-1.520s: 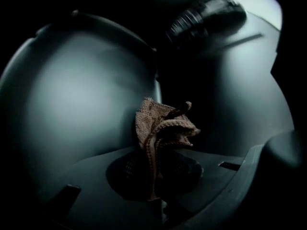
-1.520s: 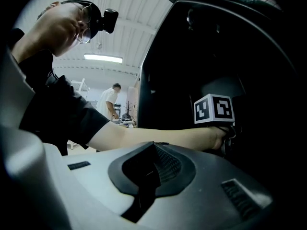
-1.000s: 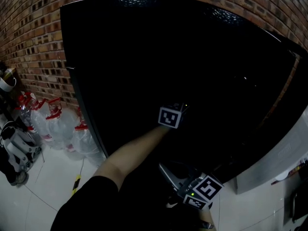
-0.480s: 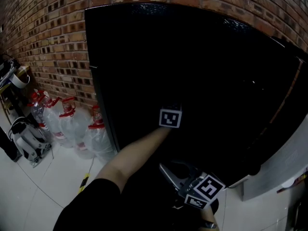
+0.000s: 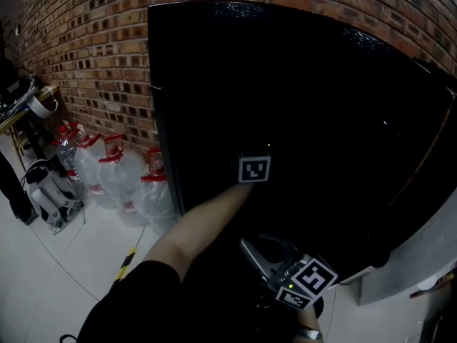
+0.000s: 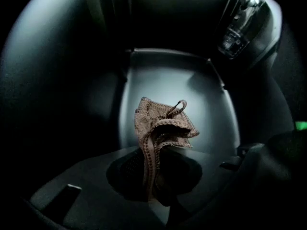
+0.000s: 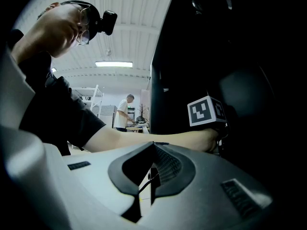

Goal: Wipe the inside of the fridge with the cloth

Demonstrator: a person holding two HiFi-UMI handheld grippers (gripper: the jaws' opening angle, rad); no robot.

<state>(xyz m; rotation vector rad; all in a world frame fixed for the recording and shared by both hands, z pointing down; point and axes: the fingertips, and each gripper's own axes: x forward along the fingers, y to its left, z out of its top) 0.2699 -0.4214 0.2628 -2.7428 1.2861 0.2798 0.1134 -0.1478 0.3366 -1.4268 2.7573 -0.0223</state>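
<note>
My left gripper (image 6: pixel 154 186) is squeezing the cloth (image 6: pixel 160 126) tight, so I am reaching it inside the dark fridge (image 5: pixel 307 84), near its pale wall, to wipe | my right gripper (image 7: pixel 146 183) is pinched closed on nothing, waiting low outside.
</note>
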